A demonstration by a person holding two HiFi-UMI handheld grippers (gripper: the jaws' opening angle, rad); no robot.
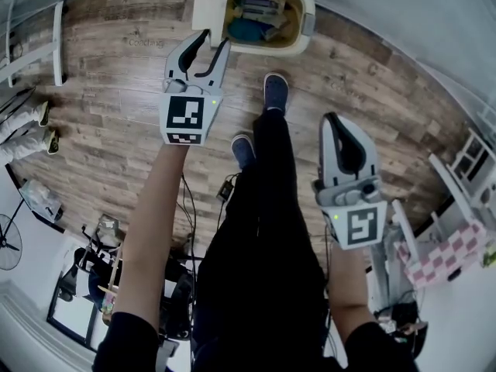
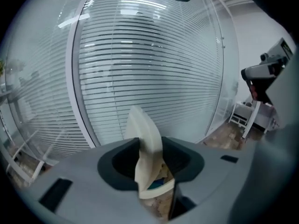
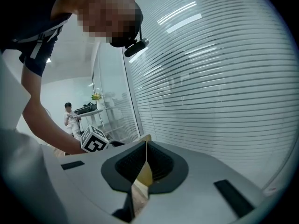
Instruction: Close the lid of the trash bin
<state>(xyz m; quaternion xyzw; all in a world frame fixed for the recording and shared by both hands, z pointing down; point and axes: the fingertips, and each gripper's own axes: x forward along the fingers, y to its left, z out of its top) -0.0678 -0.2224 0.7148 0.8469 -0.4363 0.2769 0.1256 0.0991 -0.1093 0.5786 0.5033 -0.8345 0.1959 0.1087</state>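
The bin (image 1: 304,23) is open, its lid (image 1: 211,6) upright, grasped by the left fingers (image 1: 184,51) but not yet lowered; the right fingers (image 1: 364,157) are clenched empty.

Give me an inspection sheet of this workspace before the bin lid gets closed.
Surface: wooden floor; the bin stands on it near the wall.
Job's things: cream trash bin, open; its lid stands upright, not yet closed.
Clutter: blue and pale rubbish inside the bin.
Grippers: left gripper clamped on the lid; right gripper shut, empty, held back from the bin.
Cables: dark cables on the floor beside the person's leg.
Surroundings: glass wall with blinds; pink-checked furniture; another person farther off.
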